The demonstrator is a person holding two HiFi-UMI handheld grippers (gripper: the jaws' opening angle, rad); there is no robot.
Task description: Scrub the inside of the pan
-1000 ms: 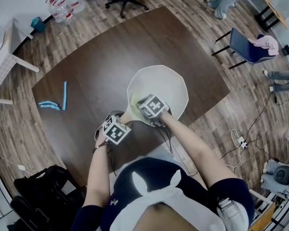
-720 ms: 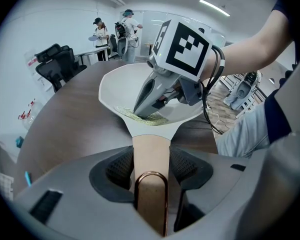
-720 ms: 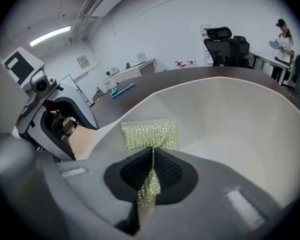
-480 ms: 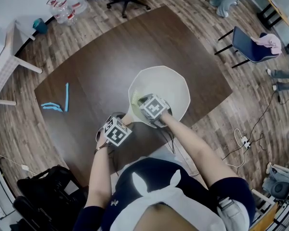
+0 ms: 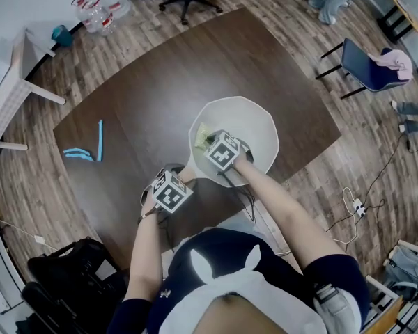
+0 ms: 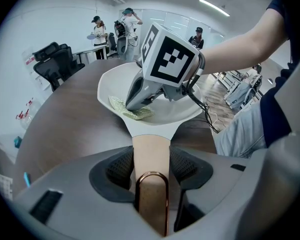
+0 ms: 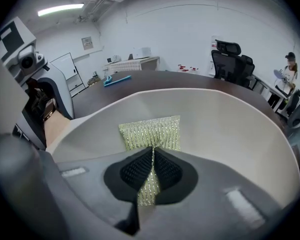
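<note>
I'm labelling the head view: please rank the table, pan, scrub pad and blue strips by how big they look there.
1. table
2. pan
3. blue strips and scrub pad: both look small, and the pad is partly hidden, so I won't rank them.

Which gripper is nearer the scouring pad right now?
Right. The right gripper is shut on the scouring pad inside the pan; the left gripper clamps the handle, outside the bowl.

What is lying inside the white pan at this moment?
A yellow-green scrubbing pad lies inside the pan, pinched by the shut right gripper. The gripper covers the pad's near end and the pan floor beneath it.
</note>
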